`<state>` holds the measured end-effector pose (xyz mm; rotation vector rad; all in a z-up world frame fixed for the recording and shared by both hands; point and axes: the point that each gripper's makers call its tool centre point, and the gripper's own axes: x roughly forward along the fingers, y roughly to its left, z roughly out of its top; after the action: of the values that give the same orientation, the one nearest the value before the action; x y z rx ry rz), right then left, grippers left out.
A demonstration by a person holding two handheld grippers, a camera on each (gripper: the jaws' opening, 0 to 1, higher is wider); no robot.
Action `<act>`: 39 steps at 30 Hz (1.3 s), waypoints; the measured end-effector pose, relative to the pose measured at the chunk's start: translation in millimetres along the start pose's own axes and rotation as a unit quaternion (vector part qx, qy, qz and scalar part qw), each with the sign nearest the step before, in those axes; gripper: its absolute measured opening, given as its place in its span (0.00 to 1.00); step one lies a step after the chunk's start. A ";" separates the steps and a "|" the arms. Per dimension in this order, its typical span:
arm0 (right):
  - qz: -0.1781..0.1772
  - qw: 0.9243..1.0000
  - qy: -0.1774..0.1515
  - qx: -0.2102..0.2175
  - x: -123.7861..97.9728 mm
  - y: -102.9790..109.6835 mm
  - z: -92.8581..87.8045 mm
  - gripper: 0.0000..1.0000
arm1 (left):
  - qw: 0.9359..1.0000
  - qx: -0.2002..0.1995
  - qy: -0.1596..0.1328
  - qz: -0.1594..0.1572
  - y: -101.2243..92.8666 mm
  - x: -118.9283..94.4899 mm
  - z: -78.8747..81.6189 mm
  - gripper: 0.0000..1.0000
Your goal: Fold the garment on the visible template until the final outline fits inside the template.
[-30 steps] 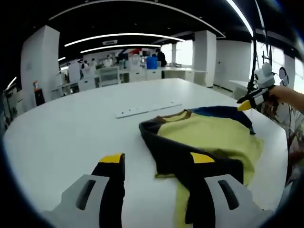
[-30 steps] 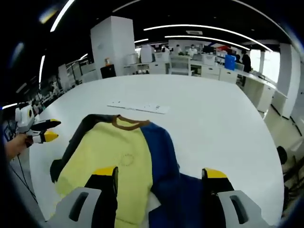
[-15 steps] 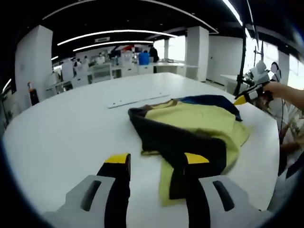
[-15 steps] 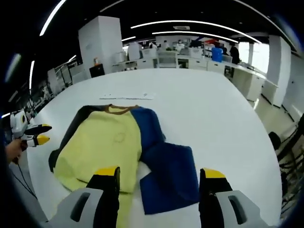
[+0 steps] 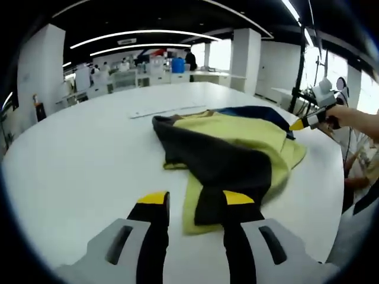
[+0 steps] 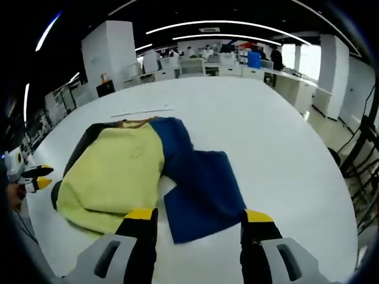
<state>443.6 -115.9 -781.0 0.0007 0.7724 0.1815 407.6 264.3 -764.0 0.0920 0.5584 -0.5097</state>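
Left gripper view, nearest: left gripper [image 5: 196, 205] has its jaws apart with nothing between them, yellow tips hovering over the white table [image 5: 77, 160]. The right-hand tip sits just at or over the near hem of the garment [image 5: 228, 145]; cannot tell if it touches. The garment lies flat on the table, a yellow body with a black sleeve [image 5: 207, 160] folded across it and a strip of blue at the far edge. Beyond it, a thin white strip [image 5: 167, 110] lies on the table, apart from the collar end. At the right edge, the right gripper [image 5: 303, 121] enters, held by a hand [image 5: 355, 118], its yellow tips close together near the garment's far corner, not touching it.

Right gripper view, nearest: right gripper [image 6: 200, 216] has its jaws apart and empty, tips just short of the garment's near edge. The blue sleeve [image 6: 201, 186] lies spread flat on the table toward the right, joined to the yellow body [image 6: 112, 171]; black shows along the left side, a brown collar at the far end. The same white strip [image 6: 142, 110] lies just past the collar. At the far left, the left gripper [image 6: 32, 177] shows small, beside the table edge; its state cannot be told from here.

Far field: white columns, desks, ceiling light strips, people at distant benches.
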 end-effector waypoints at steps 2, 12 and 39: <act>-0.016 1.000 0.002 0.002 -0.6 -2.7 -5.5 0.51 | 1.000 -0.007 0.002 -0.001 -1.1 0.6 -2.9 0.28; -0.036 0.999 0.003 0.035 -0.5 1.2 -22.9 0.40 | 1.000 -0.010 0.014 0.007 -3.7 4.3 -17.6 0.16; -0.053 0.997 -0.003 0.053 0.3 -4.1 -22.7 0.10 | 0.999 0.017 0.043 0.026 -6.5 6.3 -33.2 0.07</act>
<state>428.7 -121.4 -797.7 0.0597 0.7728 0.0389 392.9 263.1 -795.1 0.1617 0.6292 -0.4656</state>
